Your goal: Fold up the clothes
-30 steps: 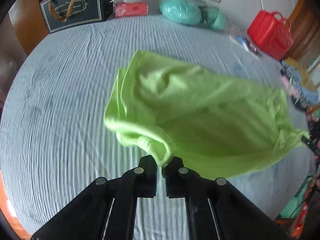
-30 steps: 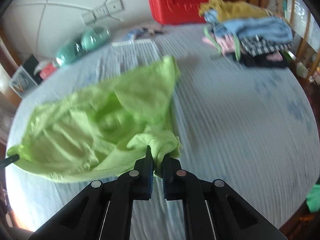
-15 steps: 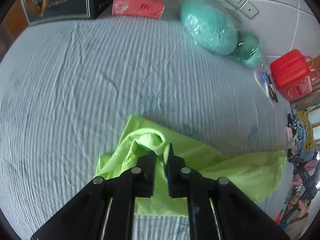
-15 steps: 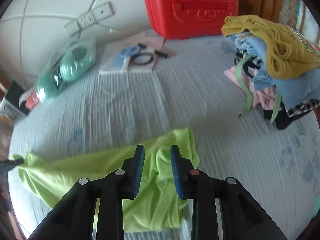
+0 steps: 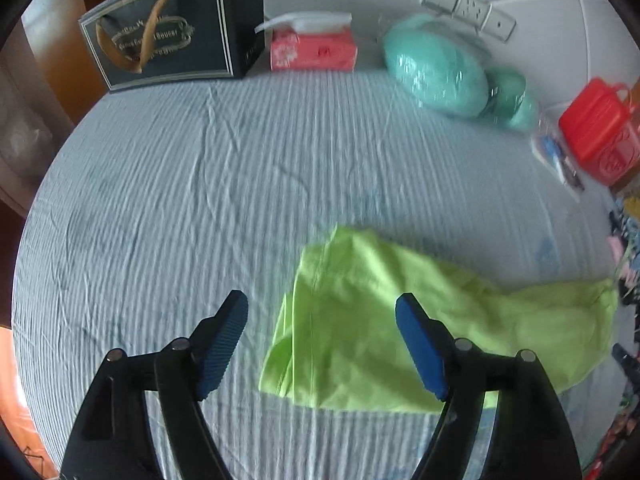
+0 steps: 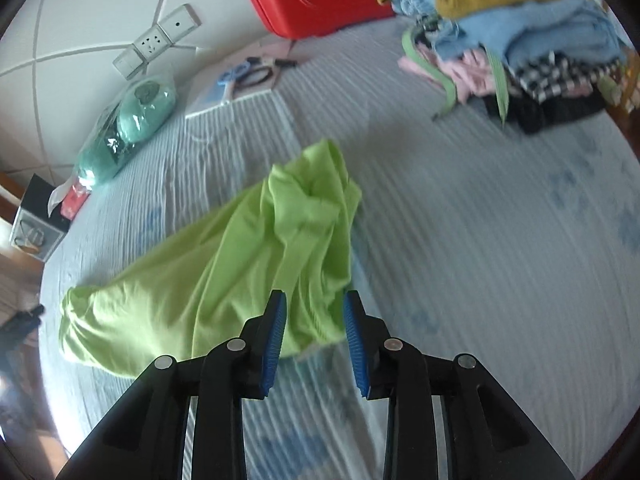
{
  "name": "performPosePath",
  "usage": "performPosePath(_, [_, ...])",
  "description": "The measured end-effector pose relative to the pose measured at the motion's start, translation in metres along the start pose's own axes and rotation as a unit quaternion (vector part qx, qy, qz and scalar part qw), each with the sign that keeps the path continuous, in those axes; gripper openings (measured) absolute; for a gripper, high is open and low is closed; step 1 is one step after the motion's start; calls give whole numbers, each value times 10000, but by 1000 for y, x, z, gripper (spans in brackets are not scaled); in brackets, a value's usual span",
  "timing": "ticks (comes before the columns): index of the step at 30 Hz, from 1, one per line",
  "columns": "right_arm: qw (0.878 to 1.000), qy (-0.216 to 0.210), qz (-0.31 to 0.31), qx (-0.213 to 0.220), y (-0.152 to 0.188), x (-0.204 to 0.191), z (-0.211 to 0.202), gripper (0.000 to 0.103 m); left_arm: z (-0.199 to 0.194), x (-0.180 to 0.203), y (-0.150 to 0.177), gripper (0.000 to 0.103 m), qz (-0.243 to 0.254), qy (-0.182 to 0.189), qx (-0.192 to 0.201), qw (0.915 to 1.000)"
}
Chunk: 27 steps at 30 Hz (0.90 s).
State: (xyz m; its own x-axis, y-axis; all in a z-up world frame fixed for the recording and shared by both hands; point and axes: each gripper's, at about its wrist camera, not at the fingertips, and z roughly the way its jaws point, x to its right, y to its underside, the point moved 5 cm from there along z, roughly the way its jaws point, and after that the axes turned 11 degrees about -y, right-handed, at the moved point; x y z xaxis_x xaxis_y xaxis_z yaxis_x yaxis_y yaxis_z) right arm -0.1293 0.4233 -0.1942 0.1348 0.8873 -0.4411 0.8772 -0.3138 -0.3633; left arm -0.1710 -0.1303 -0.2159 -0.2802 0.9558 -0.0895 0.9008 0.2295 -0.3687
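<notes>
A lime-green garment (image 5: 400, 320) lies loosely folded on the blue-grey striped bedsheet (image 5: 200, 200). My left gripper (image 5: 322, 326) hovers above the garment's left end, its jaws opening wide, pads clear of the cloth. In the right wrist view the same garment (image 6: 240, 264) stretches from lower left to centre. My right gripper (image 6: 315, 320) is open above the garment's near right corner, with cloth seen between its blue pads (image 6: 276, 336) but not pinched.
A dark gift bag (image 5: 168, 28), pink tissue box (image 5: 312, 50), teal wrapped bundles (image 5: 440, 68) and a red case (image 5: 596, 128) line the far edge by the wall. A pile of mixed clothes (image 6: 512, 40) sits at the right. Small items lie on a sheet (image 6: 248, 80).
Both grippers carried the green garment down, laid it on the sheet and let go; the left jaws have spread wide, the right partly. The cloth now rests flat.
</notes>
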Motion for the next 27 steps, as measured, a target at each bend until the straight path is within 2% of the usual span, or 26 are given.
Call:
performPosePath(5, [10000, -65, 21, 27, 3, -8, 7, 31, 22, 10, 26, 76, 134, -141, -284, 9994])
performPosePath(7, [9999, -17, -33, -114, 7, -11, 18, 31, 30, 11, 35, 76, 174, -212, -428, 9987])
performPosePath(8, [9997, 47, -105, -219, 9, -12, 24, 31, 34, 11, 39, 75, 186, -253, -495, 9983])
performPosePath(9, [9992, 127, -195, -321, 12, -13, 29, 24, 35, 10, 42, 67, 179, -255, -499, 9983])
performPosePath(10, [9980, 310, -345, -424, 13, -14, 34, 16, 34, 8, 42, 49, 137, -236, -482, 9985])
performPosePath(11, [9965, 485, -487, -470, 13, -15, 34, 5, 31, 6, 42, 41, 77, -228, -492, 9985])
performPosePath(12, [9952, 634, -619, -412, 11, -16, 28, 5, 29, 3, 41, 33, 46, -230, -505, 9985])
performPosePath(14, [9922, 912, -832, -197, 4, -17, 9, 5, 28, 1, 40, 32, 52, -244, -534, 9983])
performPosePath(16, [9875, 1363, -786, -127, -3, 1, -2, 5, 30, 0, 41, 33, 102, -252, -562, 9981])
performPosePath(17, [9834, 1628, -772, -235, -4, 13, -3, 6, 30, 0, 41, 33, 122, -257, -582, 9979])
performPosePath(18, [9824, 1717, -593, -426, -3, 28, -1, 6, 30, 0, 42, 35, 143, -263, -603, 9977])
performPosePath(20, [9909, 1280, -209, -348, -4, 39, -7, 6, 24, -2, 41, 35, 118, -215, -658, 9975])
performPosePath(23, [9986, 481, -220, 60, -12, 19, -21, 18, 5, -2, 32, 42, 108, -75, -421, 9990])
performPosePath(25, [9994, -83, -260, 192, -20, -1, -18, 24, -8, 0, 23, 69, 136, -17, -178, 9997])
performPosePath(27, [9986, -424, -289, 145, -26, -15, -6, 26, -11, 3, 19, 79, 135, 22, -107, 9998])
